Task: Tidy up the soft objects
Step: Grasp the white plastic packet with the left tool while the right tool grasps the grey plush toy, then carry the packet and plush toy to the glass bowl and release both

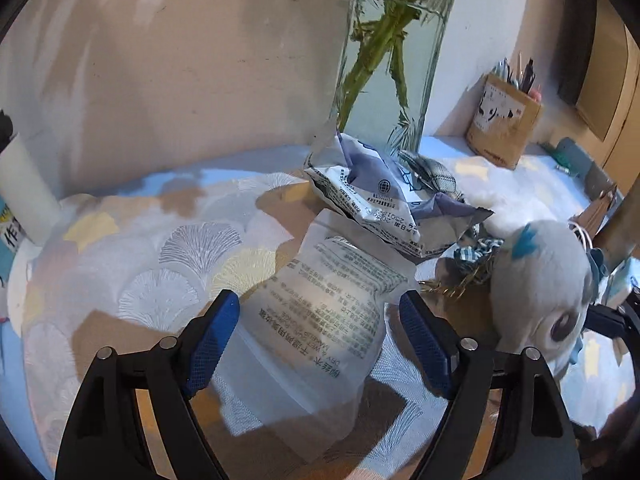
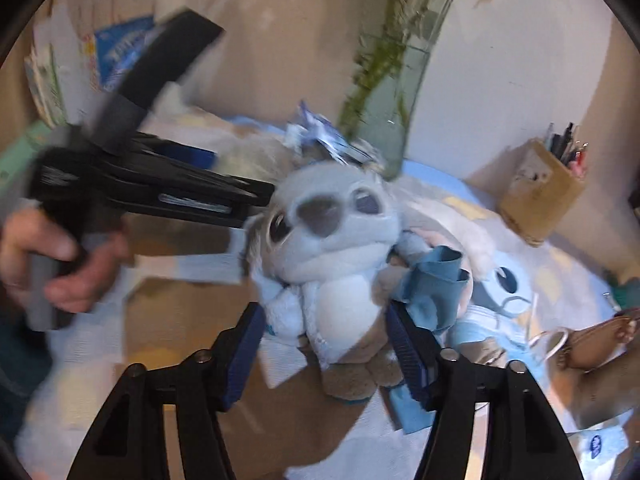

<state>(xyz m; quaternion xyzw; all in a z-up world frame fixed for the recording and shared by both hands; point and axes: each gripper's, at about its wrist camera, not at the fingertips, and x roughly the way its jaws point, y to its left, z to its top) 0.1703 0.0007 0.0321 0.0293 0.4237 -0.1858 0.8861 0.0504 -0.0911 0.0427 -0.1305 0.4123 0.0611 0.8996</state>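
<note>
Right wrist: plush toy [image 2: 332, 264] upright, face toward camera.

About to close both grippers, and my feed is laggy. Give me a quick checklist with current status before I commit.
1. Left gripper lined up on the translucent pouch: ok, the pouch lies between its jaws.
2. Left jaws clamped on the pouch: not ok, gaps show on both sides.
3. Right gripper lined up on the plush toy: ok, its body sits between the jaws.
4. Right pads pressing the plush: cannot tell, the picture is blurred.
5. Glass vase clear of both grippers: ok, it stands behind the crumpled foil bag.
6. Grippers clear of each other: cannot tell, the left one reaches close to the plush's head.
</note>
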